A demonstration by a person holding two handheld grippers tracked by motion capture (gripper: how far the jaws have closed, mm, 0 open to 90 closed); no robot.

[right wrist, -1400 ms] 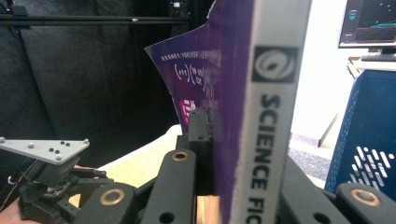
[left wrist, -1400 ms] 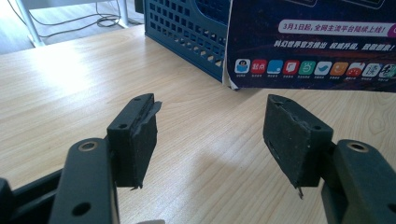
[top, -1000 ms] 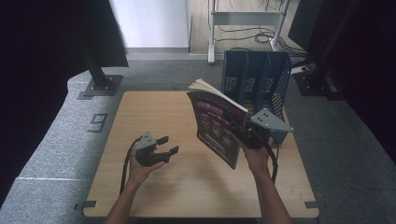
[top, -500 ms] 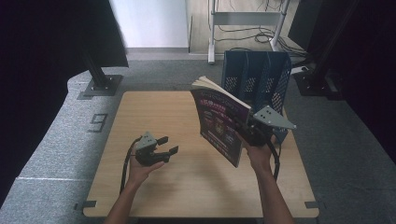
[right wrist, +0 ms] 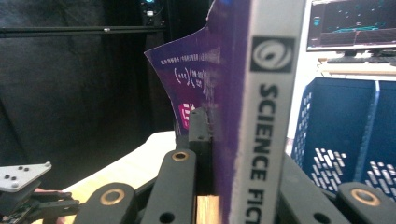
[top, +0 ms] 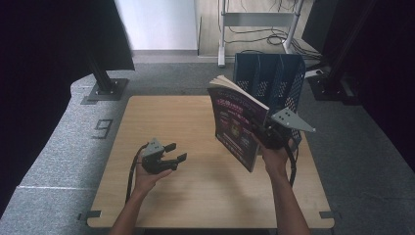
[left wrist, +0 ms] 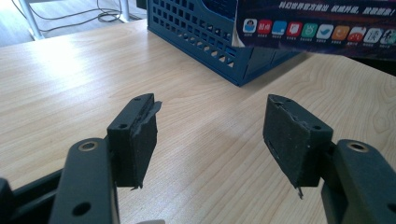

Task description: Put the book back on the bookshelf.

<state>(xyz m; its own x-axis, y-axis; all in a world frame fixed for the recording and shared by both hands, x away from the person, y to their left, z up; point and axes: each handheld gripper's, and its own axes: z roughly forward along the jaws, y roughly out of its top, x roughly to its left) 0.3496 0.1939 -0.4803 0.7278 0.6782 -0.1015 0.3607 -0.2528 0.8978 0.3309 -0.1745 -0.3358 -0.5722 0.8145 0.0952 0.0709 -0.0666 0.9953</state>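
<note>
Two grippers work above a wooden table. At its far right corner stands a blue slotted file rack. Just in front of the rack, near the right edge, a purple magazine is held upright off the surface, its spine reading "SCIENCE FIC". The right gripper is clamped on the magazine's spine edge. The left gripper, jaws spread and empty, hovers near the front left of the surface.
</note>
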